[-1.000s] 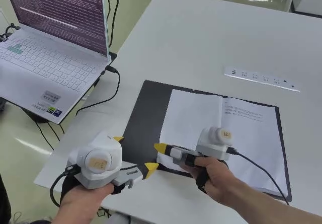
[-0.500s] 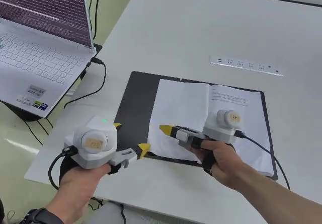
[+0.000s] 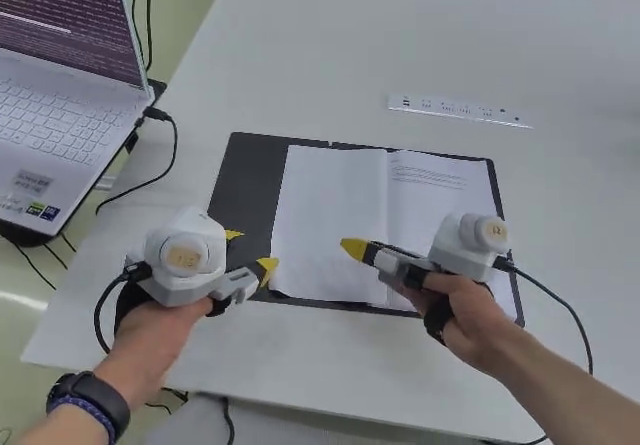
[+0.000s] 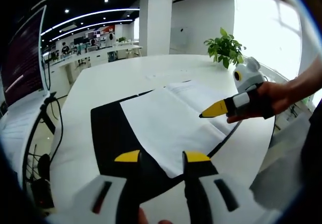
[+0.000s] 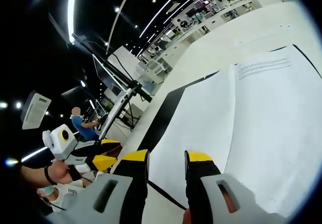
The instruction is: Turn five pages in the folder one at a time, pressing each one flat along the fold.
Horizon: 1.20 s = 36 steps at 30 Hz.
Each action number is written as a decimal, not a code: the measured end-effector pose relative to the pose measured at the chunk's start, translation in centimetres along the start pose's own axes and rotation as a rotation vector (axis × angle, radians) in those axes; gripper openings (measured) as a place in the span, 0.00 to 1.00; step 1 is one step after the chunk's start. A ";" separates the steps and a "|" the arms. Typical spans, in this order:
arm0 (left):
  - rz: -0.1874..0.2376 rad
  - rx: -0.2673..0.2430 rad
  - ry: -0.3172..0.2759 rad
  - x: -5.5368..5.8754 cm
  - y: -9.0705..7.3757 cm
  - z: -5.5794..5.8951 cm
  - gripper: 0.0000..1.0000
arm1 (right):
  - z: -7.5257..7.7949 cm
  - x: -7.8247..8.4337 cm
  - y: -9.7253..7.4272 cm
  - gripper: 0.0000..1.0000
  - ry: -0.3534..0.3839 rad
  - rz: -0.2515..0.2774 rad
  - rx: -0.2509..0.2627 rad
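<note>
Here the open folder (image 3: 245,185) lies just ahead of both jaws.

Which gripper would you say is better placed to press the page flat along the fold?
Right, probably: the right gripper hovers over the blank page near the fold, while the left gripper sits over the black cover, farther away.

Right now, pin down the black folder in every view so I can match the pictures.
Head view: black folder lies open at mid-frame.
Left gripper view: folder at centre, just beyond the jaws.
Right gripper view: folder runs diagonally from centre to right.
Shared landmark: its blank left page.
</note>
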<state>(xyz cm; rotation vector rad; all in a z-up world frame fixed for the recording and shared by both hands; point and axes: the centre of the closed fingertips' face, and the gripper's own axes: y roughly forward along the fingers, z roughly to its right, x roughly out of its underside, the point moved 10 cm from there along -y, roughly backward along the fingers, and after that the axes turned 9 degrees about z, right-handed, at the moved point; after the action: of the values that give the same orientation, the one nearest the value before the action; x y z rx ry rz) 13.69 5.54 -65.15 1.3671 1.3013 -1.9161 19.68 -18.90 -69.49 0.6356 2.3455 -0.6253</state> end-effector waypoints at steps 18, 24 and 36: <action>-0.114 0.056 -0.031 3.1 4.0 0.2 0.08 | 2.2 0.3 -3.3 0.23 0.038 0.034 0.067; -0.135 0.042 -0.054 4.1 4.5 -0.2 0.04 | 2.4 0.3 -3.3 0.22 0.038 0.022 0.066; -0.182 0.038 -0.046 5.5 4.7 -0.3 0.00 | 2.5 -0.3 -2.1 0.19 0.027 0.016 0.052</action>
<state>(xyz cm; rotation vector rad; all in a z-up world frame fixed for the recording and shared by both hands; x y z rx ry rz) 15.27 4.54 -72.17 1.2524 1.4161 -2.0894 19.75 -22.08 -70.45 0.6897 2.3528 -0.6769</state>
